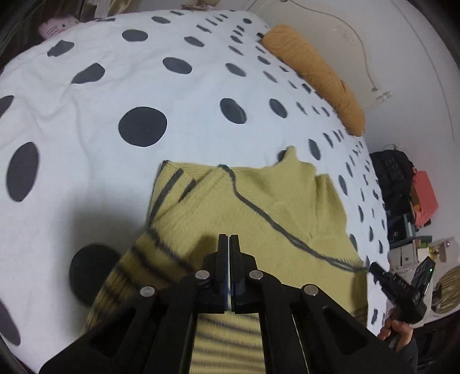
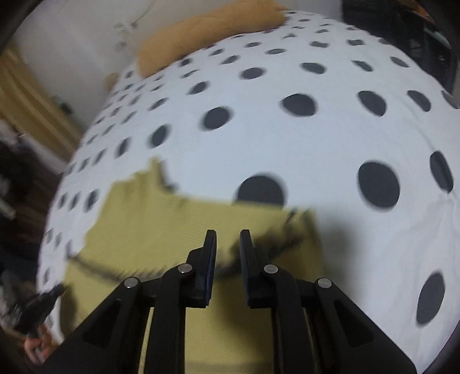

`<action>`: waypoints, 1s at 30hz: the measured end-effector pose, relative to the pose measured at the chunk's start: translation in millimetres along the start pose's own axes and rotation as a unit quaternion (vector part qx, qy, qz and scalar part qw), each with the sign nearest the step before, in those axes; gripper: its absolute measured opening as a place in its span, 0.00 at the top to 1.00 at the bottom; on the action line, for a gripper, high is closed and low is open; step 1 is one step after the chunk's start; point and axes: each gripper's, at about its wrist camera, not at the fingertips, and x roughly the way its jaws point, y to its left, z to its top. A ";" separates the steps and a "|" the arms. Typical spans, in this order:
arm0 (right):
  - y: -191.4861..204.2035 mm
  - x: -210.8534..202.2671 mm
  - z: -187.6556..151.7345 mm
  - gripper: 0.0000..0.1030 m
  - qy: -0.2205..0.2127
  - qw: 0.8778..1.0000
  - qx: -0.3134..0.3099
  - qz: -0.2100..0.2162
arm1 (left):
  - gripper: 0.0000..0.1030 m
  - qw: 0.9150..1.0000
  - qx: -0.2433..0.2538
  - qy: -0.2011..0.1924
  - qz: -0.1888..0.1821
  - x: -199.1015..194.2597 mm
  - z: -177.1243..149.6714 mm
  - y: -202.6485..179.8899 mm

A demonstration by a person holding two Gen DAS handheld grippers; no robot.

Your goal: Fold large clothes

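Observation:
A yellow-green knit sweater (image 1: pixel 258 207) with dark grey stripes lies partly folded on the polka-dot bed cover (image 1: pixel 115 86). My left gripper (image 1: pixel 229 238) hovers over the sweater's near part with its jaws together and nothing visibly pinched. A striped part of the sweater lies under it. The right gripper also shows at the right edge of the left wrist view (image 1: pixel 373 266), by the sweater's striped hem. In the right wrist view the right gripper (image 2: pixel 227 234) is open above the sweater (image 2: pixel 161 230), with a dark stripe just beyond its fingertips. The view is blurred.
An orange pillow (image 1: pixel 313 72) lies along the far edge of the bed, also in the right wrist view (image 2: pixel 207 31). A pink plush toy (image 1: pixel 57 26) sits at the far left corner. Bags and boxes (image 1: pixel 408 195) crowd the floor at the right. White wall behind.

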 end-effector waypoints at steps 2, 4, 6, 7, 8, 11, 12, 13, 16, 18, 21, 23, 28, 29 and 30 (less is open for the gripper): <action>19.6 -16.1 -34.2 0.84 0.026 0.999 -0.010 0.035 | 0.98 1.000 0.009 0.014 -0.012 -11.6 -15.7 -5.8; 37.1 -17.9 -70.5 0.84 0.063 0.995 -0.023 0.067 | 0.98 0.999 0.023 0.035 -0.030 -11.9 -38.8 -17.0; 49.9 -4.2 -103.0 0.84 0.097 0.991 -0.031 0.088 | 0.95 0.997 0.050 0.061 -0.018 -2.0 -64.0 -25.6; 51.9 8.6 -114.1 0.85 0.111 0.990 -0.035 0.077 | 0.94 0.995 0.058 0.073 0.025 10.1 -76.0 -23.0; 49.9 21.3 -119.5 0.89 0.113 0.991 -0.046 0.045 | 0.96 0.994 0.047 0.080 0.060 20.9 -83.5 -12.3; 28.7 33.4 -117.5 1.00 0.080 0.996 -0.043 0.020 | 0.98 0.994 -0.059 0.088 0.024 19.8 -92.1 39.9; 22.0 23.0 -112.8 1.00 0.060 0.998 -0.015 0.011 | 0.98 0.993 -0.075 0.085 0.020 9.5 -91.8 48.0; 24.3 10.2 -110.3 1.00 0.040 0.999 -0.013 -0.002 | 0.98 0.994 -0.073 0.079 0.027 -0.4 -91.1 48.8; 53.8 -26.3 -116.4 0.94 0.015 0.997 -0.043 0.059 | 0.98 0.996 -0.031 0.057 0.066 -24.5 -91.6 38.1; 77.0 -29.5 -133.5 0.94 0.044 0.991 -0.051 0.117 | 0.98 0.995 -0.021 0.052 0.082 -32.4 -96.0 34.7; 93.4 -0.7 -159.9 0.94 0.100 0.984 -0.047 0.141 | 0.98 0.994 -0.047 0.058 0.082 -42.9 -101.7 42.3; 90.0 32.8 -185.8 0.97 0.164 0.981 -0.066 0.080 | 0.98 0.993 -0.061 0.063 0.076 -47.7 -112.6 50.7; 83.3 4.7 -175.2 0.96 0.152 0.984 -0.028 0.093 | 0.61 0.990 -0.084 0.074 0.083 -51.8 -129.9 65.1; 88.4 -5.5 -170.6 0.96 0.128 0.986 -0.037 0.103 | 0.58 0.990 -0.090 0.071 0.077 -51.8 -133.2 67.7; 95.3 -13.8 -163.0 0.96 0.100 0.987 -0.047 0.115 | 0.58 0.991 -0.093 0.069 0.071 -51.2 -135.8 70.5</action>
